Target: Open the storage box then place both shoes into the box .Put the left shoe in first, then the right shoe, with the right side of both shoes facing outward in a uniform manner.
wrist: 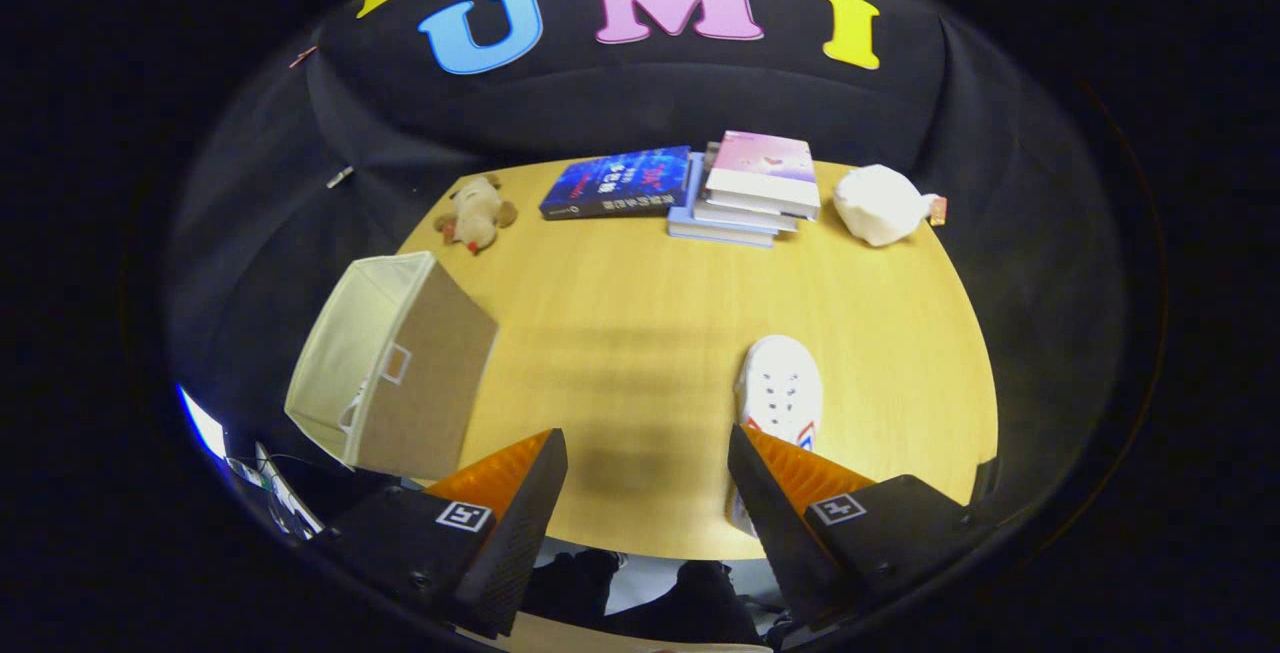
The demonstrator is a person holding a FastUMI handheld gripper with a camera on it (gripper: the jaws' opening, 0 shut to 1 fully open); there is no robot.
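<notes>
Cream-and-tan box (395, 373), white shoe (780, 393), yellow wood table (620, 333), blue book (617, 183).

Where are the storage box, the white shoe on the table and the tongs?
storage box (425, 373): gripper view, on its brown front panel.
white shoe (782, 388): gripper view, on its perforated toe top.
tongs (648, 453): gripper view, midway between the open tips, over bare table.
</notes>
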